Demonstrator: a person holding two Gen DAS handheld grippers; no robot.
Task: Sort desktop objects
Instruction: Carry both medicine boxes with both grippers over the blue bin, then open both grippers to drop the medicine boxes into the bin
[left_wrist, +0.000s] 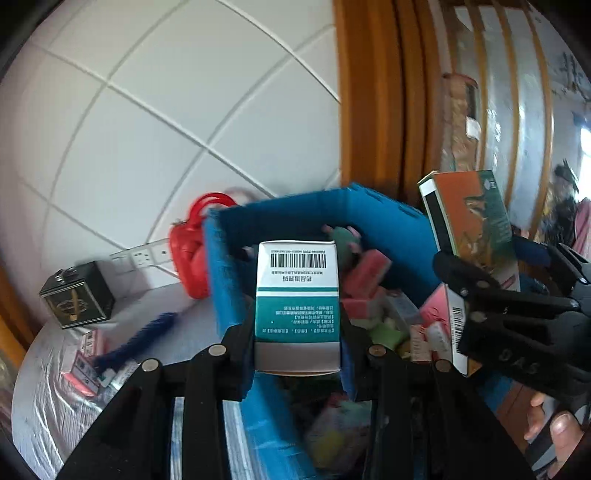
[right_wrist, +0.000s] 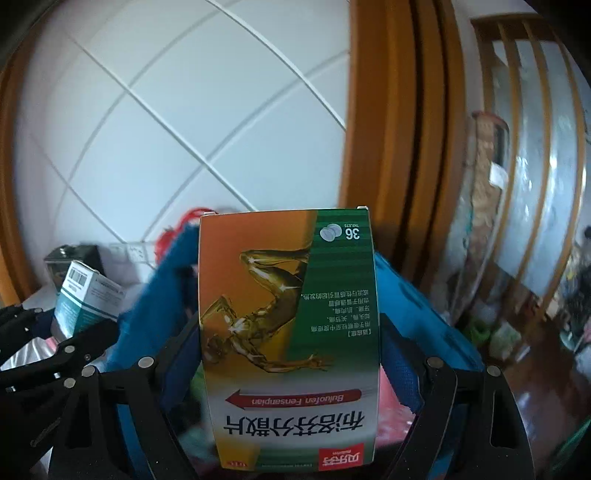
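The left gripper (left_wrist: 297, 325) is gripping a teal-and-white box (left_wrist: 297, 306), long axis pointing ahead over the blue bin (left_wrist: 380, 218); the right gripper (right_wrist: 291, 369) is clasping an orange-and-green box (right_wrist: 290, 332) (36 tablets), likewise lengthwise.

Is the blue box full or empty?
Quite full, not empty. The blue box holds a jumble of pink and green packets piled inside its walls.

The teal-and-white box (left_wrist: 297, 306) hides part of the blue bin (left_wrist: 384, 214)'s contents behind it; the small items (left_wrist: 373, 291) heaped inside smear into pink and green shapes too blurred to name; the orange-and-green box (right_wrist: 290, 332) fills the right wrist view, its lower end cut off by the bottom edge; the blue brush (left_wrist: 136, 341) on the table is blurred.
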